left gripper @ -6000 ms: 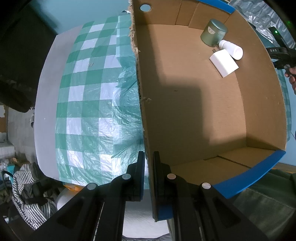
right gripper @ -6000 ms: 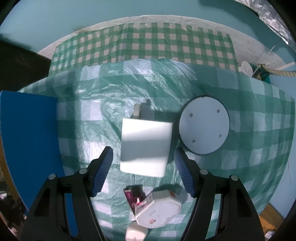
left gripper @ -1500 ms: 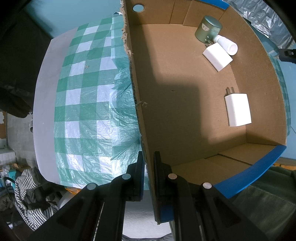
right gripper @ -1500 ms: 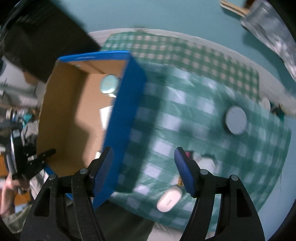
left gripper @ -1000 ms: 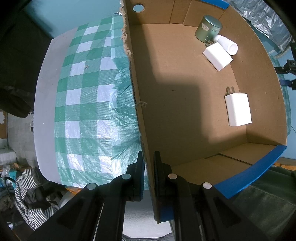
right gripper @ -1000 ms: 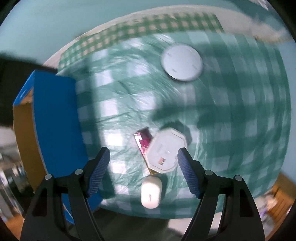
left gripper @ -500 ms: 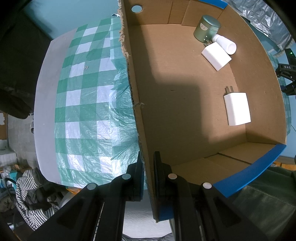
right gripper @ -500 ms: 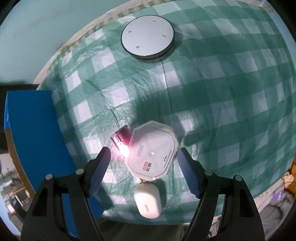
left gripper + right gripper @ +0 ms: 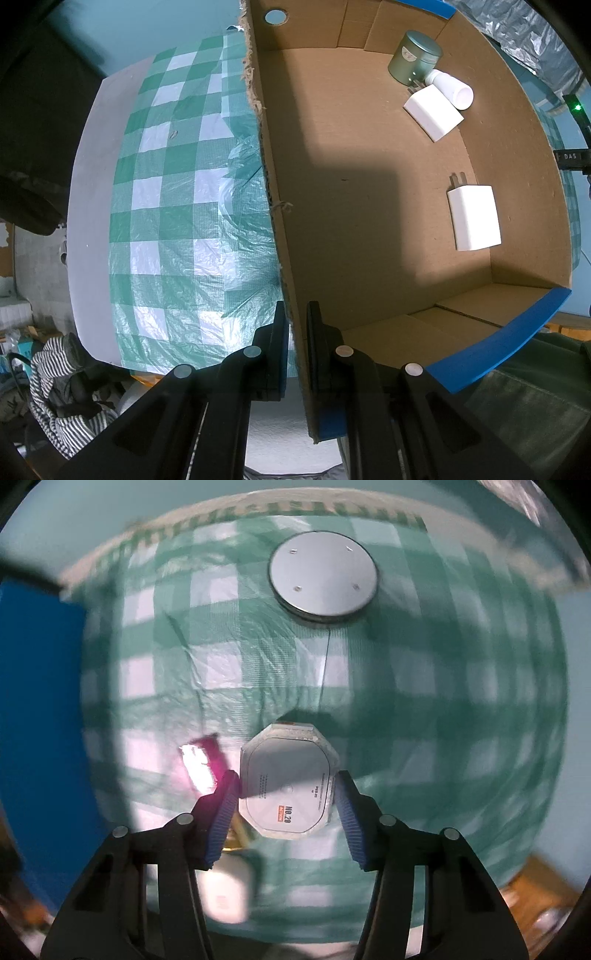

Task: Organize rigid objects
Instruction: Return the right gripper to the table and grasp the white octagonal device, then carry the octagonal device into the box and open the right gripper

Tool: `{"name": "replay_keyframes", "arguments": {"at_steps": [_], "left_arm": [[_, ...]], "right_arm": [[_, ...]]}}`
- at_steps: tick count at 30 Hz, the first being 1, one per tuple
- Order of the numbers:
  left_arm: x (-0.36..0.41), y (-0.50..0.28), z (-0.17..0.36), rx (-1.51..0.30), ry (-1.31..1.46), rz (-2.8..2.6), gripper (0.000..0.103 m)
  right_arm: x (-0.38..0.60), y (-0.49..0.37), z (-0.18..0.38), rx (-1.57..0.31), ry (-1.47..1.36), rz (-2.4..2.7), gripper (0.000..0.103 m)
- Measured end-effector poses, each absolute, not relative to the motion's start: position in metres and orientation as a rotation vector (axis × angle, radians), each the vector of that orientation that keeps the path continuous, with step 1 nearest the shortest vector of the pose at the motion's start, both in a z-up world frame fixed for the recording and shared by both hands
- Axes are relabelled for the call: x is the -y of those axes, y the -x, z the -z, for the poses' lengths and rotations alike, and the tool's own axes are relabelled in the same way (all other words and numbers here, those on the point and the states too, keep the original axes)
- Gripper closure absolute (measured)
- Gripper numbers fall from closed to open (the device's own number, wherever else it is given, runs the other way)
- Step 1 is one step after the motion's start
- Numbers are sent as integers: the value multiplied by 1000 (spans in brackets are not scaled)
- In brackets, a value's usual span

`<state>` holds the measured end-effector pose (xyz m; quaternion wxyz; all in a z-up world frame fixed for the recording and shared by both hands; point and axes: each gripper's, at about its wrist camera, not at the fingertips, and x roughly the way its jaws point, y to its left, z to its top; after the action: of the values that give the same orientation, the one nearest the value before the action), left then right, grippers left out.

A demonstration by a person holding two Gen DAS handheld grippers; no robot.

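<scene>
My left gripper (image 9: 295, 325) is shut on the near wall of a cardboard box (image 9: 280, 229) with blue taped edges. Inside lie a white charger (image 9: 474, 218), a white block (image 9: 434, 110), a small white bottle (image 9: 452, 88) and a green tin (image 9: 415, 61). My right gripper (image 9: 284, 805) is open, its blue pads either side of a white octagonal case (image 9: 288, 782) on the green checked cloth (image 9: 424, 701). A shiny pink packet (image 9: 201, 764) lies just left of the case and a white oval object (image 9: 225, 897) lies below it.
A round grey disc (image 9: 323, 578) sits further back on the cloth. The box's blue edge (image 9: 37, 720) stands at the left of the right wrist view. A striped garment (image 9: 62, 398) hangs beside the table.
Six seconds ago the white charger lay between the right gripper's pads; now it lies in the box. The right gripper has since swung back and dropped around the octagonal case. The left gripper kept its hold.
</scene>
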<state>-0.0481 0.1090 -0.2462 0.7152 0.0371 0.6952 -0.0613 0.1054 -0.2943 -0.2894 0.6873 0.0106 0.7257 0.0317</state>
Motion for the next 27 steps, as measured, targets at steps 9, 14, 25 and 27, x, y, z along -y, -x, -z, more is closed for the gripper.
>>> {"name": "replay_keyframes", "arguments": {"at_steps": [9,14,25,27], "left_arm": [[-110,48,247,-1541,-83,132,93],[-109,48,246,-1542,-85,131,93],[-107,46,247,-1546,-91,135,93],[-106,46,247,-1545,-93,136,93]], "right_arm": [[295,-108,299,-1624,-2,-80,50],[291,-102,303,-1598,0,-75,49],[293,-88,284,-1583,-4,-117,50],[290,-89,277,-1578,-9,-128,50]]}}
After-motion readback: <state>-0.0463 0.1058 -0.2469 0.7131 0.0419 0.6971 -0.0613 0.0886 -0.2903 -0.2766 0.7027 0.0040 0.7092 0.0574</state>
